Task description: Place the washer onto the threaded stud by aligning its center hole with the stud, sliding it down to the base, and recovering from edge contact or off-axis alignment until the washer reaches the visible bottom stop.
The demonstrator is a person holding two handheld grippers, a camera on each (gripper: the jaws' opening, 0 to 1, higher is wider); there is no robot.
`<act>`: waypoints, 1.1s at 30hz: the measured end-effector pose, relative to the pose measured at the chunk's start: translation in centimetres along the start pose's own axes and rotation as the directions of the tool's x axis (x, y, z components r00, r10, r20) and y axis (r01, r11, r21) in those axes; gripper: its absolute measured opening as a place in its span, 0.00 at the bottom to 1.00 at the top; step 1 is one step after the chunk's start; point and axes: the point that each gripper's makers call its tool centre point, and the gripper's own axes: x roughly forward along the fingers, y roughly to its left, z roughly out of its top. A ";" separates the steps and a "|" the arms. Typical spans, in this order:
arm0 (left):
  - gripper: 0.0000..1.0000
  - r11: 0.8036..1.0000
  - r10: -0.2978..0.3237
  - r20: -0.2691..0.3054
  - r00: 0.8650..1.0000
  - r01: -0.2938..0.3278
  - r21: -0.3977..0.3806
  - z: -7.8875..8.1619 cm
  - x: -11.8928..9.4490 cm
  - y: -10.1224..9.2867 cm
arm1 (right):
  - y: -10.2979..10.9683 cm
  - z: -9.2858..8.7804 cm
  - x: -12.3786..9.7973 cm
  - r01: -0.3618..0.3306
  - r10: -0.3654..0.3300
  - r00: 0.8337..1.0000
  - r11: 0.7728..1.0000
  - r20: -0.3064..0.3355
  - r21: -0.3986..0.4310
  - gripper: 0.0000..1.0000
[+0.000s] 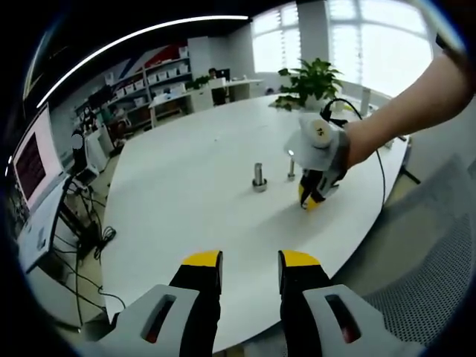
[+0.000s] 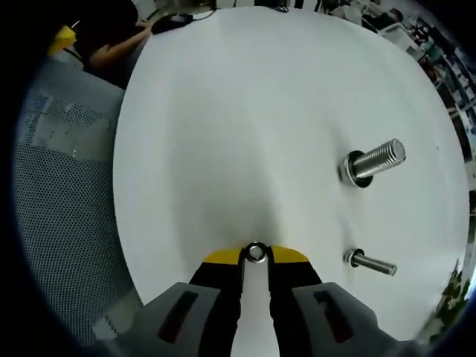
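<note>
Room: bright office, windows and a potted plant at the far side, shelving and a monitor off to one edge.
Table: large, white, rounded; mesh chair seat beside its near edge.
Large threaded stud: upright on the table, wide collar at its base, long axis vertical.
Small threaded stud: upright just beside the large one, thinner and shorter.
Washer: small steel ring, pinched at the tips of the right claw, low over the table.
Right claw: narrowed on the washer, pointing down at the table, wrist bent over it.
Left claw: jaws parted, holding nothing, back at the near table edge, well apart from both studs.
Key relation: studs lie off to one side of the held washer; right hand clearly the nearer.
Next move, likely: lift, shift across, centre the hole over a stud top.
</note>
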 end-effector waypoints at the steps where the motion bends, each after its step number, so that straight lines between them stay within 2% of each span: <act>1: 0.28 1.000 0.001 -0.001 1.000 -0.001 0.001 0.0 0.0 0.0 | 0.0 -0.1 0.0 0.005 -0.005 1.000 1.000 0.017 0.006 0.15; 11: 0.28 1.000 0.008 0.002 1.000 -0.008 -0.001 0.0 0.0 0.2 | -0.1 -0.2 -0.1 0.024 -0.030 0.994 0.998 0.101 0.058 0.14; 14: 0.28 1.000 0.015 0.003 1.000 -0.015 -0.005 0.0 -0.1 0.3 | -0.2 -0.1 -0.1 0.030 -0.041 0.993 0.995 0.113 0.094 0.14; 21: 0.28 1.000 0.020 0.010 1.000 -0.020 -0.007 0.1 -0.2 0.4 | -0.1 0.1 -0.1 0.031 -0.045 0.991 0.993 0.125 0.117 0.13; 28: 0.28 1.000 0.020 0.009 1.000 -0.020 -0.004 0.1 -0.1 0.4 | -0.4 0.6 -1.3 0.029 -0.054 0.986 0.987 0.158 0.156 0.13; 33: 0.28 1.000 0.017 0.014 1.000 -0.017 -0.007 0.2 -0.1 0.3 | -1.1 0.2 -2.2 0.031 -0.068 0.981 0.980 0.184 0.198 0.13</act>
